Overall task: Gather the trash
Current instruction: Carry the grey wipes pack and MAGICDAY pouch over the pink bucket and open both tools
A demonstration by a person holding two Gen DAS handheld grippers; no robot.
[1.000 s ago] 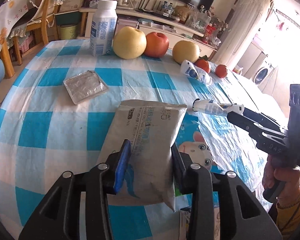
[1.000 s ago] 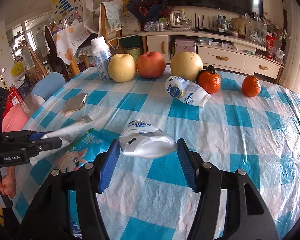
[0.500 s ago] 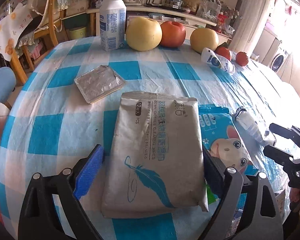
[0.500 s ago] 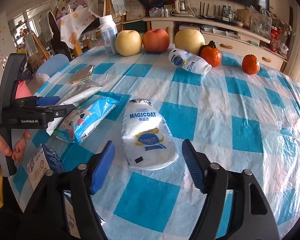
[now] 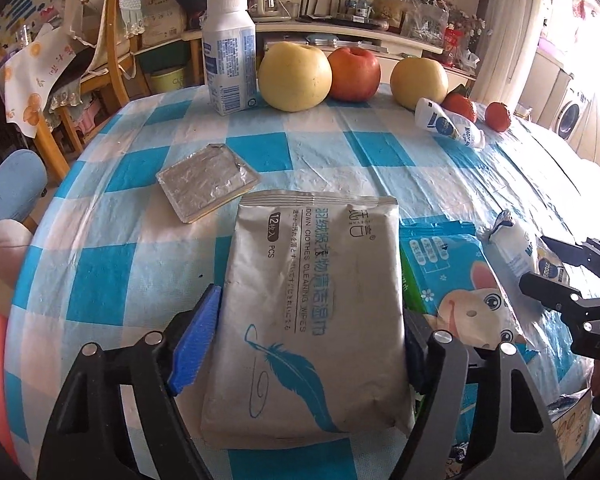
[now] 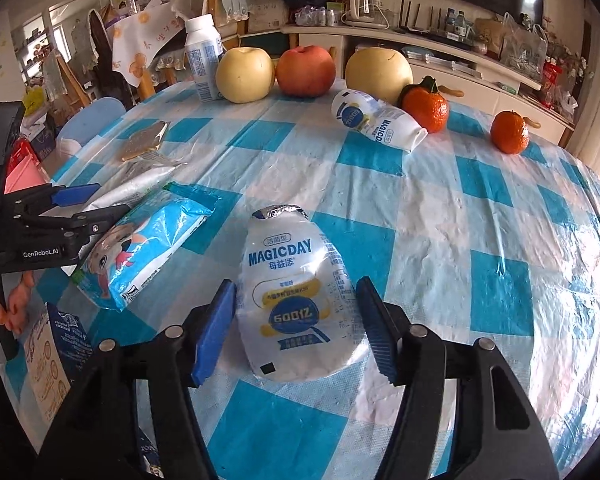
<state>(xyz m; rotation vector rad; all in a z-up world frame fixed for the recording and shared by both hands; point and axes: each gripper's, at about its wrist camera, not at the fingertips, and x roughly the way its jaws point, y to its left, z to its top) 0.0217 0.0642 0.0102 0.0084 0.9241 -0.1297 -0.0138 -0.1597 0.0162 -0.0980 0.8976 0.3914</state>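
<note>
A grey wipes pack (image 5: pixel 312 300) lies flat on the checked tablecloth between the fingers of my left gripper (image 5: pixel 304 340). Its jaws are closing, with the pads close beside the pack's edges and the pack not squeezed. A white MAGICDAY pouch (image 6: pixel 292 292) lies between the fingers of my right gripper (image 6: pixel 296 332), whose jaws are also closing with narrow gaps at both sides. A blue rabbit-print pack (image 6: pixel 140 248) lies between the two grippers. The left gripper (image 6: pixel 112 200) shows at the left edge of the right wrist view, the right gripper (image 5: pixel 534 260) at the right edge of the left wrist view.
At the far side stand a white bottle (image 5: pixel 228 52), two yellow apples, a red apple (image 5: pixel 354 74) and two oranges (image 6: pixel 510 132). A second pouch (image 6: pixel 380 122) lies near them. A foil tray (image 5: pixel 206 182) sits left of the wipes pack. A printed carton (image 6: pixel 48 360) lies at the near edge.
A second ago both grippers pinched their items. They let go and spread wide, the pack and pouch now lie flat, and both pairs of jaws have narrowed again.
</note>
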